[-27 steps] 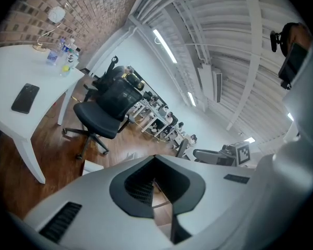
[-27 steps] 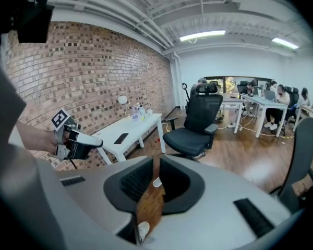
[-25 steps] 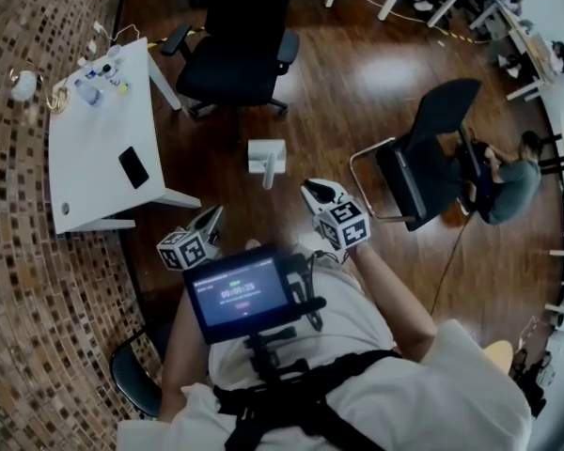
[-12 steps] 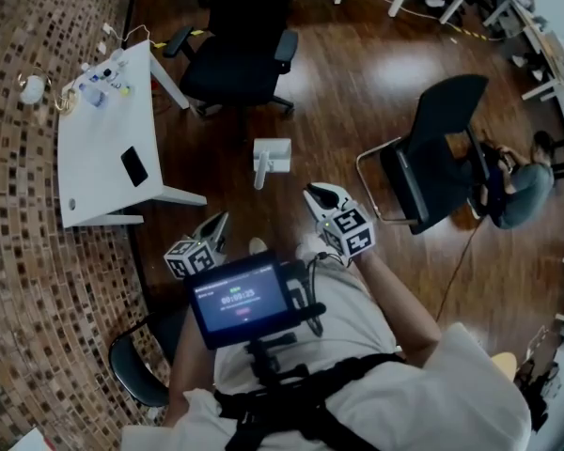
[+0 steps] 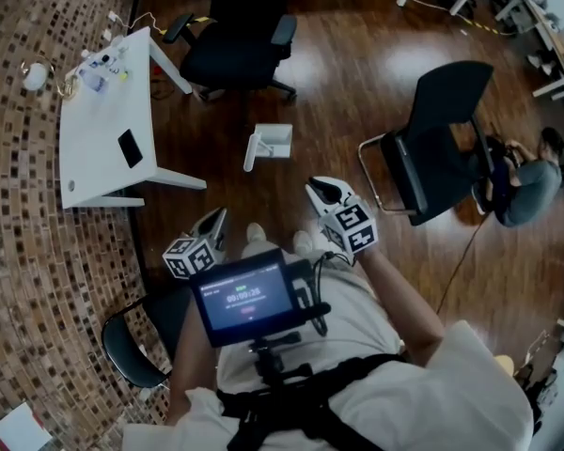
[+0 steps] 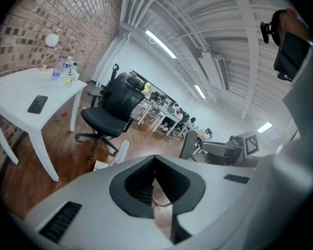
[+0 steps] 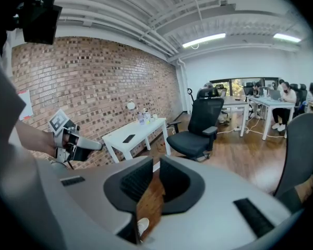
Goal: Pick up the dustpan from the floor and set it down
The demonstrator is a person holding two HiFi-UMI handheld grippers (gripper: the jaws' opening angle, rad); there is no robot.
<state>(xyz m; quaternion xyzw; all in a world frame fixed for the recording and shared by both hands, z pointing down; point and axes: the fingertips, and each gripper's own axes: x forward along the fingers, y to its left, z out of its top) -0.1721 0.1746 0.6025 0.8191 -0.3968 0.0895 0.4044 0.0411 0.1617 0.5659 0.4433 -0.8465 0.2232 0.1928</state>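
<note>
Change over the last second: both hands move level across the room together and the head view swings with them. Our shoes (image 5: 256, 234) are now in frame, and the dustpan (image 5: 274, 139) sits a little higher in the head view than before. The gap to it is not visibly closing. We read this as the approach phase, with no reach started yet.

The dustpan is untouched. It lies flat on the wood floor (image 5: 357, 83), white pan with the handle angled toward the white table (image 5: 94, 148), between that table and the black office chair (image 5: 235, 54).

Left gripper (image 5: 216, 220): the jaws meet at the tips with nothing in them. It points slightly down and is held in front of our torso.

Right gripper (image 5: 318, 189): the jaws are cracked open by a narrow slot, with only floor showing through it, so it is empty.

Relative position: the dustpan is ahead of both grippers and well apart from them, roughly on the centreline between the two. In the left gripper view it pokes out just above the jaw housing, to the left of the tips.

Our call for the next move: step in, drop a gripper toward the handle, and open the jaws first.
</note>
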